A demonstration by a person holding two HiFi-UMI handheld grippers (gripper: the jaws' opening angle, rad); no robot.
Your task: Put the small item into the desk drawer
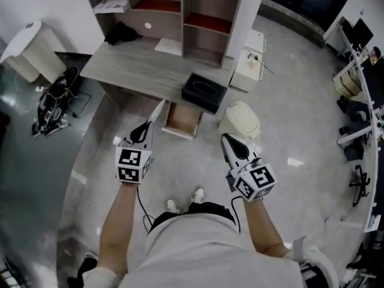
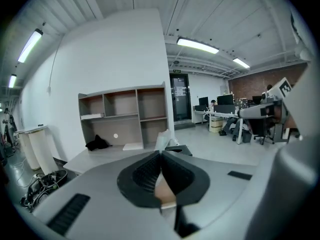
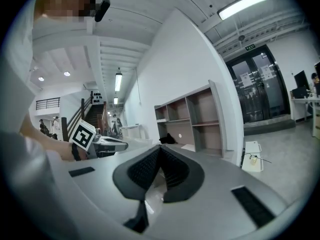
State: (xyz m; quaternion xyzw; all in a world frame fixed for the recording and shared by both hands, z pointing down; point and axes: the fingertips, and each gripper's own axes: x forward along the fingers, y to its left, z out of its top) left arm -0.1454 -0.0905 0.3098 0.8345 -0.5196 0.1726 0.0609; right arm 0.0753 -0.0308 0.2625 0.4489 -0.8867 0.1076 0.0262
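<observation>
The left claw (image 1: 147,128) is clenched on the small item (image 1: 158,110), a pale flat strip that sticks out past its tips. Just ahead of that claw and slightly to its right, the desk drawer (image 1: 183,117) stands pulled open beneath the table (image 1: 138,68). A black box (image 1: 204,92) sits on the table's edge, beyond the right claw (image 1: 227,140), whose jaws are pressed together on nothing.

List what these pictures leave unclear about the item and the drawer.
The small item: in the left gripper view, the shut jaws of the left gripper cover most of it, so its kind is unclear.
The drawer: it is open, but too small in the head view to tell whether anything lies inside.
Neither gripper view shows it.
</observation>
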